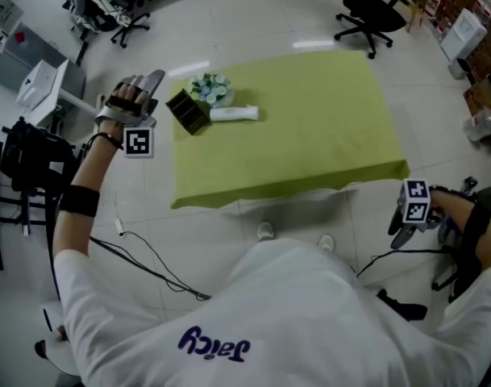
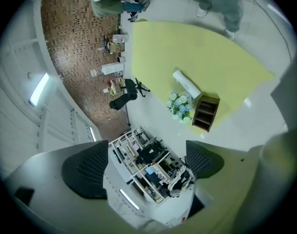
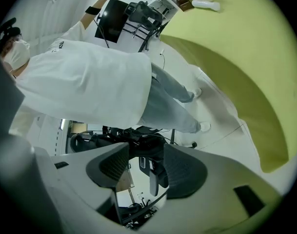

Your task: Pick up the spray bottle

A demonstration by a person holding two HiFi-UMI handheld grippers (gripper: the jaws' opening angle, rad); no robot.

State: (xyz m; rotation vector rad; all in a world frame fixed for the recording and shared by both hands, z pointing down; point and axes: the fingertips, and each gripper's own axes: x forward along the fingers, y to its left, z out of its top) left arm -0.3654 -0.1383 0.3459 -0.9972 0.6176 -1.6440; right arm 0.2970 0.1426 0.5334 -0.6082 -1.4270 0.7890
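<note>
A white spray bottle lies on its side on the green table cloth, near the table's far left part; it also shows in the left gripper view and small in the right gripper view. My left gripper is held up off the table's left edge, apart from the bottle, and stands open with nothing between its jaws. My right gripper hangs low past the table's near right corner, pointing down at the floor. It is shut and holds nothing.
A brown slotted organizer and a small bunch of pale flowers stand just left of the bottle. Office chairs, desks and cables on the floor surround the table. A rack of equipment lies ahead of the left jaws.
</note>
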